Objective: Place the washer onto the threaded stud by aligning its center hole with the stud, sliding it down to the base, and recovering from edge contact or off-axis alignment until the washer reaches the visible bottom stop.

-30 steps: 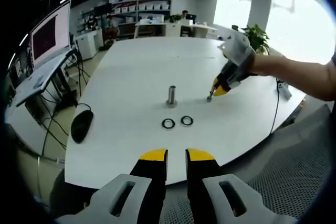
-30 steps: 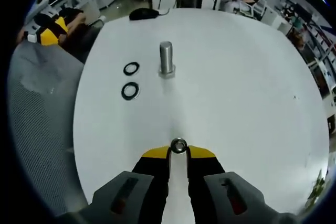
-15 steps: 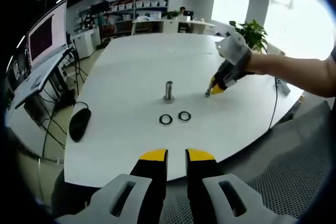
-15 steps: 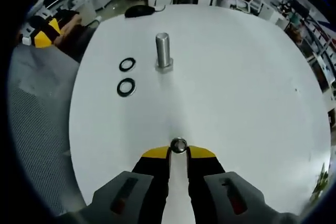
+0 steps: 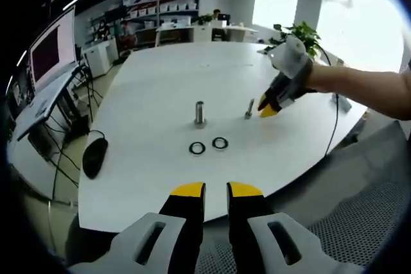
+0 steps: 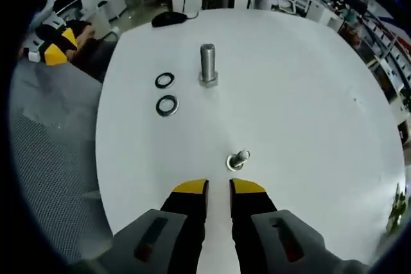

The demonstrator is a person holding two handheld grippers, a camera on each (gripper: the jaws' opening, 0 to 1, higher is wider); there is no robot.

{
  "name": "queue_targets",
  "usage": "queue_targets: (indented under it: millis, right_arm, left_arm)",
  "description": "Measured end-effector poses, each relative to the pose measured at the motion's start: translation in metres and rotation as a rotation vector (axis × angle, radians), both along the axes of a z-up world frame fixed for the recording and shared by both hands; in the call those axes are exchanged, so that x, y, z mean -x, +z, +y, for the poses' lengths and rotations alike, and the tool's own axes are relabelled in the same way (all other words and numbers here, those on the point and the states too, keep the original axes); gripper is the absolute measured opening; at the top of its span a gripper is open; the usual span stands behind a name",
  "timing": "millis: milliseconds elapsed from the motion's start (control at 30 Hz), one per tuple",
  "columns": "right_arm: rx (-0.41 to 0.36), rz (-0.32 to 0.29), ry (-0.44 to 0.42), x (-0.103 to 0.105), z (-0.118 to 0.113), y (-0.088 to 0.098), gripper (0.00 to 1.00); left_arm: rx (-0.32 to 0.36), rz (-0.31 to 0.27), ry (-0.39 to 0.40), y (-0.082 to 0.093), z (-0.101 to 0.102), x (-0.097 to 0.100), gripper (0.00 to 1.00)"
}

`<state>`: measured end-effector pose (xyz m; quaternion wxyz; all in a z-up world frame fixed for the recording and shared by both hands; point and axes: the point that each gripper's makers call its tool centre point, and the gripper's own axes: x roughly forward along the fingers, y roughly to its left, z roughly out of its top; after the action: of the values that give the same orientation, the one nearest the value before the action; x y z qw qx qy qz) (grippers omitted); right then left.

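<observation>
Washers: two dark washers lie flat side by side near the table edge, beside the tall stud.
Small stud: a smaller bolt stands upright just ahead of the right tongs.
Right tongs: parted, holding nothing.
Left tongs: slightly parted, empty, off the table's near edge.
Next step: likely pinch one washer by its rim, keep it level, centre the hole over the stud.

Office/lab, shelving, monitor, desks, potted plant
</observation>
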<state>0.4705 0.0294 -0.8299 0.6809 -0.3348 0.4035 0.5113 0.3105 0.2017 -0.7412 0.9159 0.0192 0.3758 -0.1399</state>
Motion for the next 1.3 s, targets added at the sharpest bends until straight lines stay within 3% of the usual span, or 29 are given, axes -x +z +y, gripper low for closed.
queue_targets:
  millis: [300, 567, 933, 1133, 1300]
  right_arm:
    - [-0.037, -0.015, 0.040, 0.034, 0.003, 0.017, 0.15]
    - [-0.016, 0.001, 0.118, 0.066, 0.010, 0.021, 0.15]
    - [-0.001, 0.039, 0.161, 0.070, 0.052, 0.024, 0.15]
    - [0.023, 0.040, 0.182, 0.057, 0.081, 0.024, 0.16]
    - [0.065, 0.063, 0.179, 0.050, 0.093, 0.017, 0.17]
  left_arm:
    - [-0.004, -0.024, 0.008, 0.002, 0.001, -0.001, 0.11]
    - [-0.001, -0.027, 0.014, 0.003, 0.001, 0.000, 0.11]
    - [0.023, -0.009, -0.064, 0.001, -0.011, 0.007, 0.14]
    - [0.051, -0.013, -0.153, 0.003, -0.025, 0.010, 0.13]
    - [0.041, 0.047, -0.196, -0.005, -0.028, 0.016, 0.13]
